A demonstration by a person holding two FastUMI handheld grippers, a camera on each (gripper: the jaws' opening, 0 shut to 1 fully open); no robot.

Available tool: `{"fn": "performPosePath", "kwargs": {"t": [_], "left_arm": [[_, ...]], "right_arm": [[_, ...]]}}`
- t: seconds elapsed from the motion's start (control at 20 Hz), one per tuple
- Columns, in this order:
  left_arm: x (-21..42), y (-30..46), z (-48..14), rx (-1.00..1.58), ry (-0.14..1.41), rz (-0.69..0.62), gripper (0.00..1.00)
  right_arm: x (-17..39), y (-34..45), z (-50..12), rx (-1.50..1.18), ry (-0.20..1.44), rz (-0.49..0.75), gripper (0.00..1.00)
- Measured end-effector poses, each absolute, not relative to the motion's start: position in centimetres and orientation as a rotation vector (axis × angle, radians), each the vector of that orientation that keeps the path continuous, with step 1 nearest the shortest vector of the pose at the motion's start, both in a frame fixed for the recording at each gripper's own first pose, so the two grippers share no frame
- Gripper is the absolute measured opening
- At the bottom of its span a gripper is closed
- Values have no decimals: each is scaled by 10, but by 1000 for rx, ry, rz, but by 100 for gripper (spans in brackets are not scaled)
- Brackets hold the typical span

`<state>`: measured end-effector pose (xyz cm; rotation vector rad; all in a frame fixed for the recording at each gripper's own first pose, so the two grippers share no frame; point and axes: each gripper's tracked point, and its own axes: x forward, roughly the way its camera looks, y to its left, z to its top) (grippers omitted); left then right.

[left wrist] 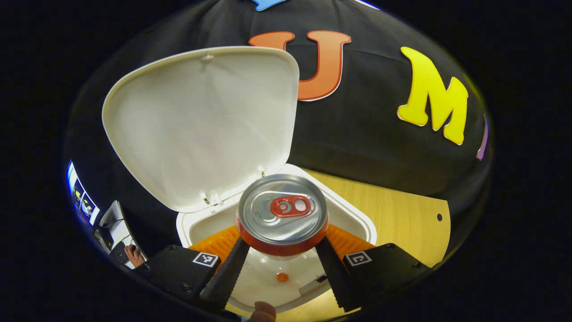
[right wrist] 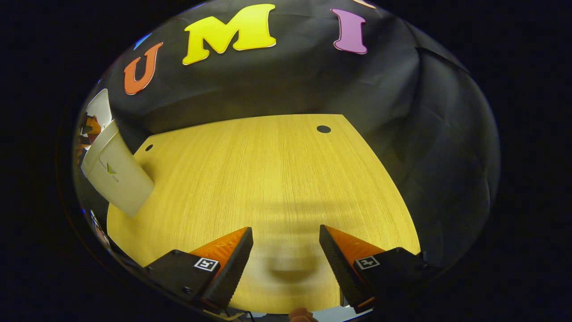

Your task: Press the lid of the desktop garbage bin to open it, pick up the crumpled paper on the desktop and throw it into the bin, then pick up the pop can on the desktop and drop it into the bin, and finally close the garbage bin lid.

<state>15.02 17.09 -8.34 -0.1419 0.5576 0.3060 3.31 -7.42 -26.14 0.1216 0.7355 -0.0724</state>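
Left gripper view: the raised white plastic lid (left wrist: 201, 125) stands upright at left. The left claw (left wrist: 282, 250) grips the red aluminium pop can (left wrist: 282, 214) on both sides, directly above the open white desktop bin (left wrist: 357, 219). Right gripper view: the bin (right wrist: 117, 174) sits at far left on the light wooden bench (right wrist: 277, 179); the right claw (right wrist: 286, 250) is spread, empty.

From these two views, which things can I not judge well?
- Left gripper view: the pop can, held in the left claw over the open bin, hides much of the bin's inside, so the crumpled paper cannot be confirmed.
- Right gripper view: the bin sits at the left edge, top cut off.
- The table near the open right claw is blurred.
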Motion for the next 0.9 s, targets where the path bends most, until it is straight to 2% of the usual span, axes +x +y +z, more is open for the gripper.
{"fn": "performPosePath", "kwargs": {"t": [0.1, 0.15, 0.2, 0.35, 0.7, 0.9], "left_arm": [[148, 168, -72, -118, 552, 326, 89], [145, 171, -74, -117, 559, 332, 98], [141, 174, -76, -115, 576, 349, 100], [139, 179, -51, -65, 535, 373, 99], [136, 164, 84, -66, 354, 401, 99], [153, 198, 148, -66, 271, 477, 98]], "right_arm": [[37, -69, -263, 132, 732, -47, 95], [40, -68, -263, 134, 733, -37, 94], [40, -66, -264, 137, 734, -27, 93], [46, -64, -264, 142, 724, -2, 94], [40, -54, -281, 175, 771, 69, 95], [37, -51, -282, 166, 763, 96, 95]]}}
